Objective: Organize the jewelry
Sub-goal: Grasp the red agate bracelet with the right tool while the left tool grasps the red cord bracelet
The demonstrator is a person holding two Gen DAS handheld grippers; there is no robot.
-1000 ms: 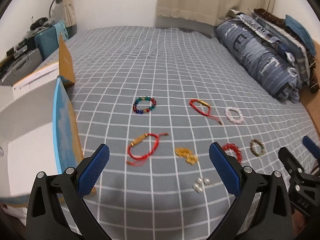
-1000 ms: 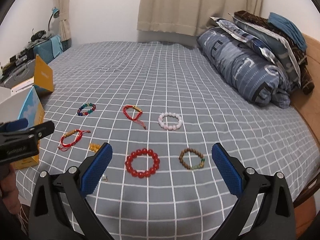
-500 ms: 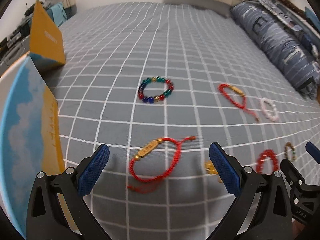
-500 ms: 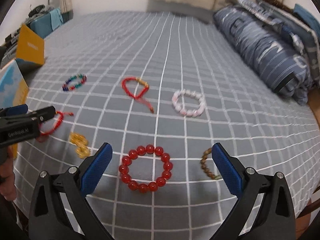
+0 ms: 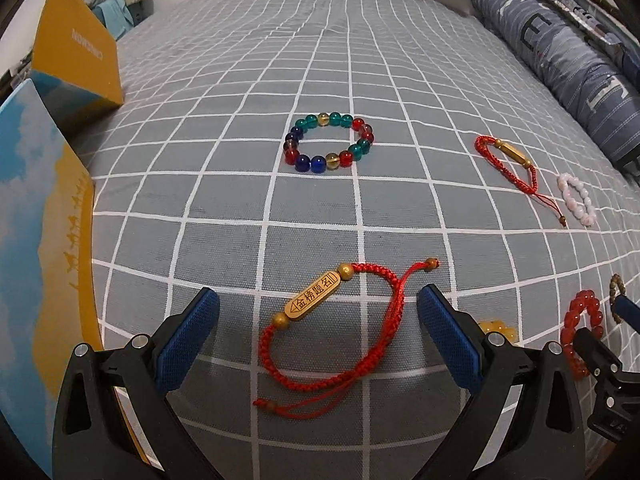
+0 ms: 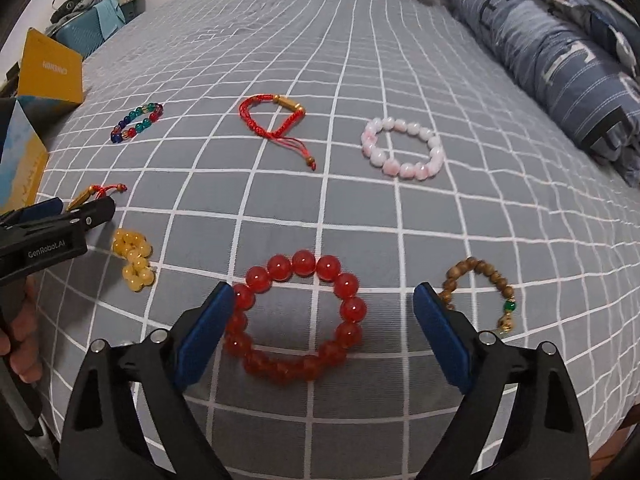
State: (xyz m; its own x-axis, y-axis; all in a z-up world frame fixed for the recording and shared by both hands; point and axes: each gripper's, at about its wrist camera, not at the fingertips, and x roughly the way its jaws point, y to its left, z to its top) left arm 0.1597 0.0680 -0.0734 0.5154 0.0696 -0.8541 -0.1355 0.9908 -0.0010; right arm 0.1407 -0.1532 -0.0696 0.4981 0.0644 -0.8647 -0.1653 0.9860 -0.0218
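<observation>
Pick-up stage: left hand-held gripper (image 5: 316, 320) released, straddling red cord bracelet (image 5: 340, 320); right hand-held gripper (image 6: 322, 320) released over red bead bracelet (image 6: 296, 316). Next: lower, clench.

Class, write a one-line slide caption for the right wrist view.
Open right gripper poised over a red bead bracelet on the checked bedspread.

Your left side is walled by the blue-and-yellow cardboard box (image 5: 44, 248); ahead, bare grey checked bedspread (image 5: 320, 60) lies between scattered bracelets.
</observation>
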